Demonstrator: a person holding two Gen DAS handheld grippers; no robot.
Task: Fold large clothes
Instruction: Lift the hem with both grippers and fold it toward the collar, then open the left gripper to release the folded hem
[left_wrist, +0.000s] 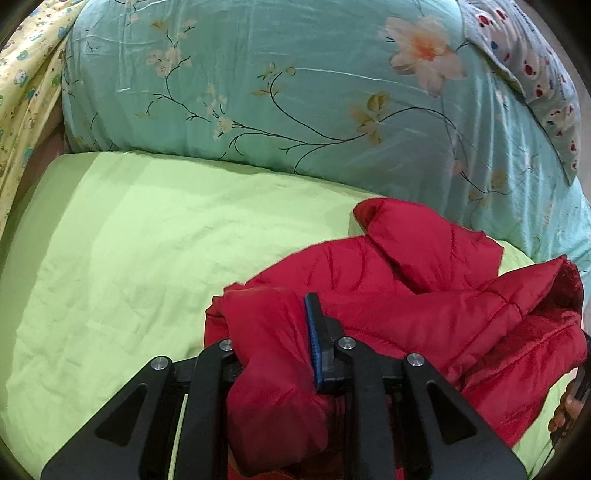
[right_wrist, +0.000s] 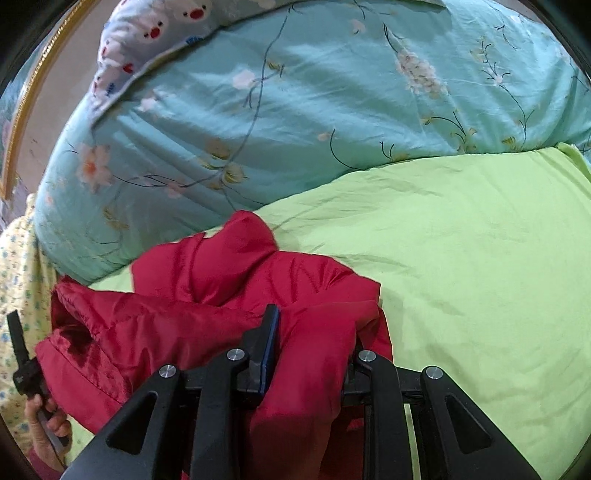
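Bedding fills both views: a light green sheet (left_wrist: 122, 258) lies smooth over the bed, a plump teal floral quilt (left_wrist: 258, 85) is piled along its far side, and a grey pillow with red spots (left_wrist: 535, 92) rests on the quilt. The red padded jacket (left_wrist: 388, 295), shiny, quilted and puffy with a velvety lining showing at one opening, is bunched on the near part of the sheet between the two tools. The left gripper (left_wrist: 273, 350) points down at a slant, its jaws clamped on a thick fold of the jacket; one blue-edged pad shows, the other is buried in fabric. The right gripper (right_wrist: 310, 354) slants down likewise, jaws pinched on another fold of red cloth. In the right wrist view a hand (right_wrist: 48, 421) at the near left grasps the other tool's handle, beside a yellow printed cloth (right_wrist: 22, 280).
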